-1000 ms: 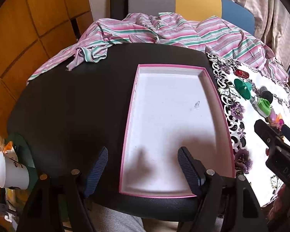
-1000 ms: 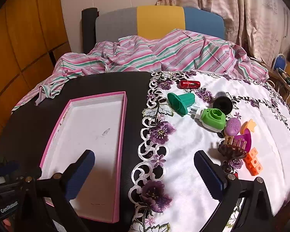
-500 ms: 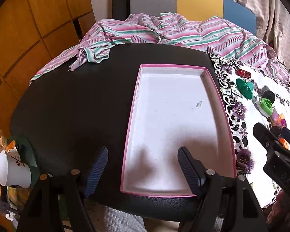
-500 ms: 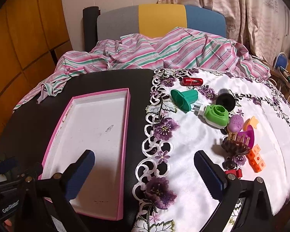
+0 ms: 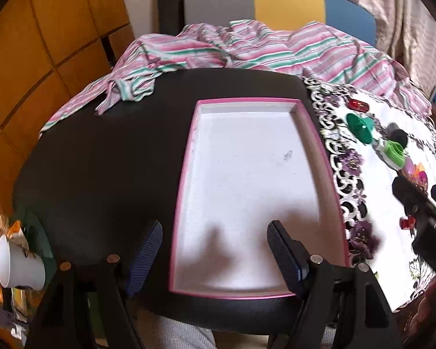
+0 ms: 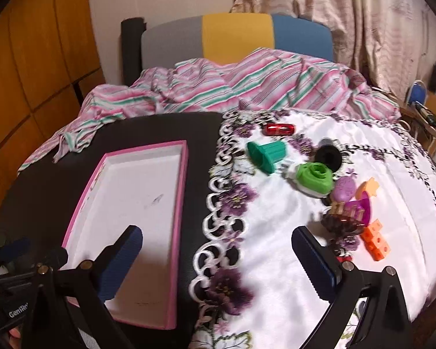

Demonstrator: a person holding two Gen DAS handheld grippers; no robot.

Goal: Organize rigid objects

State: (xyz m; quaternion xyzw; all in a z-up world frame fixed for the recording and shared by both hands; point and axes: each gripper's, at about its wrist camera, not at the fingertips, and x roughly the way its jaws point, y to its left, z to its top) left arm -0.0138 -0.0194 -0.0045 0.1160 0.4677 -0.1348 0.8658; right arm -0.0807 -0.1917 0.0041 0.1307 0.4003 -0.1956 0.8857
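Observation:
A pink-rimmed white tray (image 5: pixel 300 107) lies empty on the black table; it also shows in the right wrist view (image 6: pixel 184 174). On the white floral cloth (image 6: pixel 276 232) lie small toys: a red piece (image 6: pixel 278 129), a dark green piece (image 6: pixel 266 153), a light green piece (image 6: pixel 315 179), a black piece (image 6: pixel 328 157), a purple piece (image 6: pixel 345 187) and orange cubes (image 6: pixel 376 240). My left gripper (image 5: pixel 214 247) is open and empty over the tray's near end. My right gripper (image 6: pixel 216 250) is open and empty over the cloth's edge, short of the toys.
A striped pink and green cloth (image 6: pixel 247 84) is heaped at the table's far side before a grey, yellow and blue chair back (image 6: pixel 235 39). A white paper cup (image 5: pixel 17 266) stands at the left, off the table edge.
Both grippers have drawn back and risen slightly, so tray and toys sit a little farther away. Both stay open and empty. No object has moved.

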